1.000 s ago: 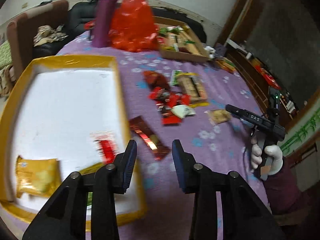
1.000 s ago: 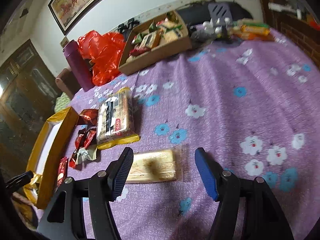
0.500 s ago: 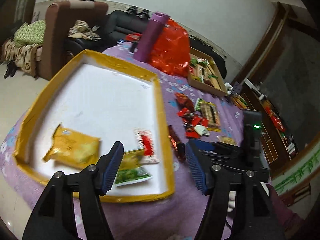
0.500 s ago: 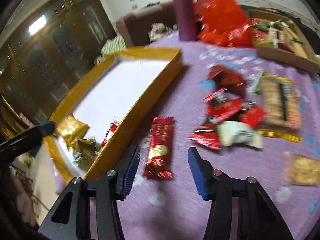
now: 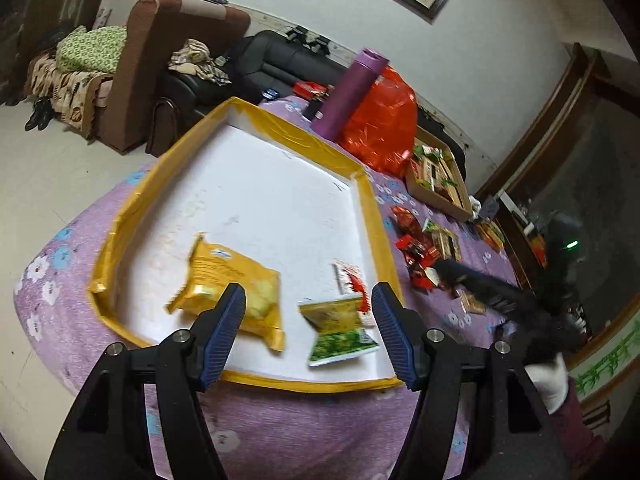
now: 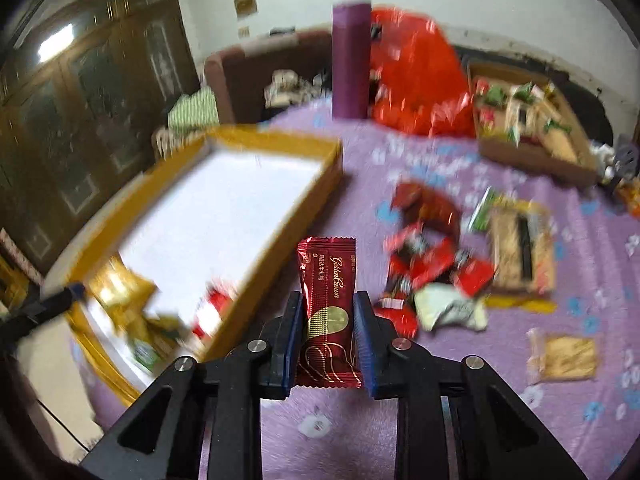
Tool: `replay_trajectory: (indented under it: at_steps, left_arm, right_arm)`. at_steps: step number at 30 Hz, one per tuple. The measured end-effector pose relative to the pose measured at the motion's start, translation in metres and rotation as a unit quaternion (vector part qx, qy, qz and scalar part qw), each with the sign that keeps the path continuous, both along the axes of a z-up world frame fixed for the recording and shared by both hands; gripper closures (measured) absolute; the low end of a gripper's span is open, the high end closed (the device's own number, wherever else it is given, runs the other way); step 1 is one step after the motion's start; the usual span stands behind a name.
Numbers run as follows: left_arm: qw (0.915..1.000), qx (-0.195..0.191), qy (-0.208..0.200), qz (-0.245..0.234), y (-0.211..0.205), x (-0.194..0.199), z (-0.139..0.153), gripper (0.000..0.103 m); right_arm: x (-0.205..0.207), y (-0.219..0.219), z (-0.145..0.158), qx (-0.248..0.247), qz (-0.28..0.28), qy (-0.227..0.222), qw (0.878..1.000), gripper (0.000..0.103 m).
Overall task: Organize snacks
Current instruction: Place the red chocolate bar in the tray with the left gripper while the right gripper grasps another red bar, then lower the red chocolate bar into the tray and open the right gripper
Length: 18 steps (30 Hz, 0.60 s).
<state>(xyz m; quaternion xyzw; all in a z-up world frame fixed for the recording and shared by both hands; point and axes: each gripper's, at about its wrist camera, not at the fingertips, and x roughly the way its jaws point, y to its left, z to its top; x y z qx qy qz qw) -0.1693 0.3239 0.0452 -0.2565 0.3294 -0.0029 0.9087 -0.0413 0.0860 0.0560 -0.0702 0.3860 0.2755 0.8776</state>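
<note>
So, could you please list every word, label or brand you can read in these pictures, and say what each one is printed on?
"Golden Crown": in gold script on the dark red snack bar between the right gripper pads, whose jaws are closing.
Small characters beside that script: too small to read.
Print on the yellow packet, the green packet and the loose snacks: too blurred to read.

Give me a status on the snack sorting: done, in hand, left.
Done: three packets lie in the yellow-rimmed tray: a yellow bag, a green packet, a red-and-white one. In hand: the right claw is closing on a dark red bar; the left claw is empty. Left: the loose snack pile on the purple cloth.
</note>
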Motion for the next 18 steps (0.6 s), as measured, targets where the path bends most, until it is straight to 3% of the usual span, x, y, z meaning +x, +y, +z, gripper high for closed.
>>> replay_trajectory:
  at_steps: [4,9,14,18]
  left_arm:
    - [0.9998,-0.014,-0.010,0.011,0.015,-0.006,-0.004,0.038]
    - [0.9973,-0.064,-0.031,0.017,0.038,-0.016,-0.009,0.034]
    - [0.9967,-0.069,-0.039,0.022,0.046,-0.022,-0.011,0.031]
    - [0.9959,-0.078,-0.041,0.018,0.046,-0.023,-0.011,0.031]
  right_arm:
    - [-0.001,0.024,0.022,0.040,0.046,0.027,0.998,0.078]
    - [-0.003,0.078,0.002,0.025,0.091,0.064,0.993,0.078]
    - [0.001,0.112,-0.018,0.015,0.110,0.092,0.990,0.074]
    - [0.002,0.111,-0.017,0.031,0.110,0.098,0.989,0.069]
